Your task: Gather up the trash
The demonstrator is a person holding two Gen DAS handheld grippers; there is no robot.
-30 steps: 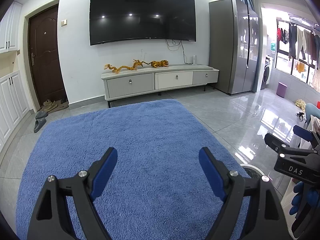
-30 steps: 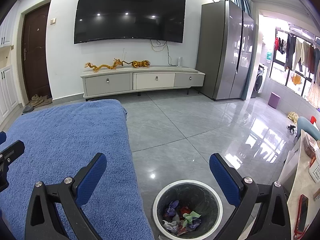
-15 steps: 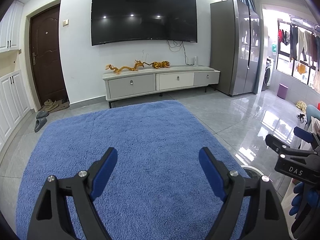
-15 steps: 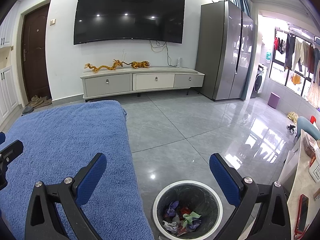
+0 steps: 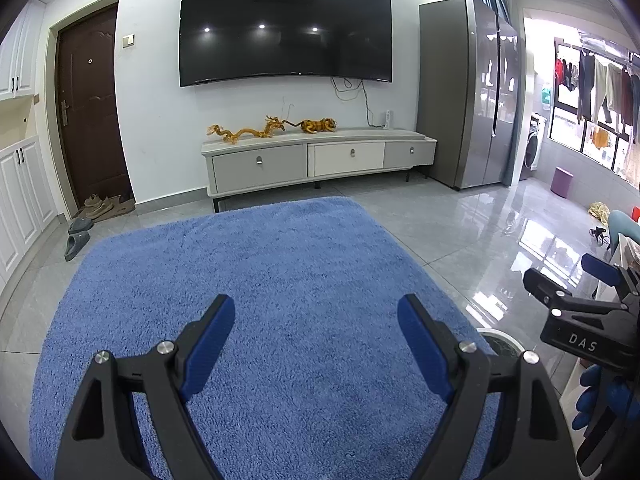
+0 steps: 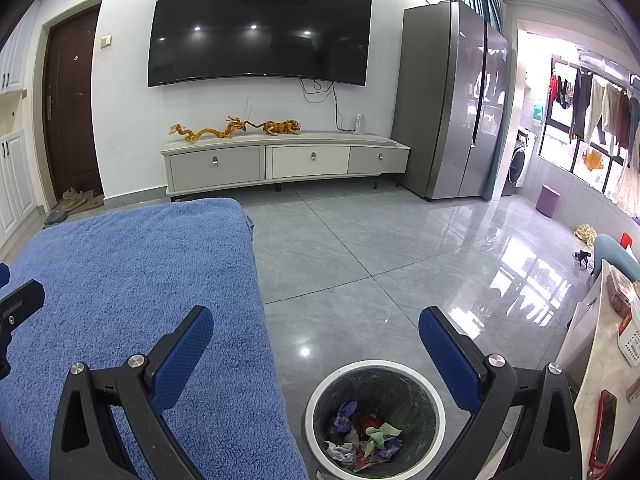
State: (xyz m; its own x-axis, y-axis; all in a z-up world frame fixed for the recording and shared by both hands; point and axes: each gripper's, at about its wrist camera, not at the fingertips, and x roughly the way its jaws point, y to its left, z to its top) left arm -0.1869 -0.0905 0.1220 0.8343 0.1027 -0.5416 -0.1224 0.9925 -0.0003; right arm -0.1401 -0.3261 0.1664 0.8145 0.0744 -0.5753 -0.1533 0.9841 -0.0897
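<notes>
1. Both pairs of fingers are spread wide and hold nothing: the left gripper hangs over the shaggy blue rug, the right gripper over glossy grey floor tiles.
2. One round white-rimmed bin, black-lined, stands just beside the rug's right edge.
3. Crumpled trash lies inside it.

Under me is a grey tiled floor, glossy with window glare. A blue shaggy rug lies flat on it, and a white-rimmed bin stands on the tiles just beside the rug's edge. Against the far wall a low TV cabinet stands on the floor; grey slippers lie by the door, and a purple stool stands near the window.
</notes>
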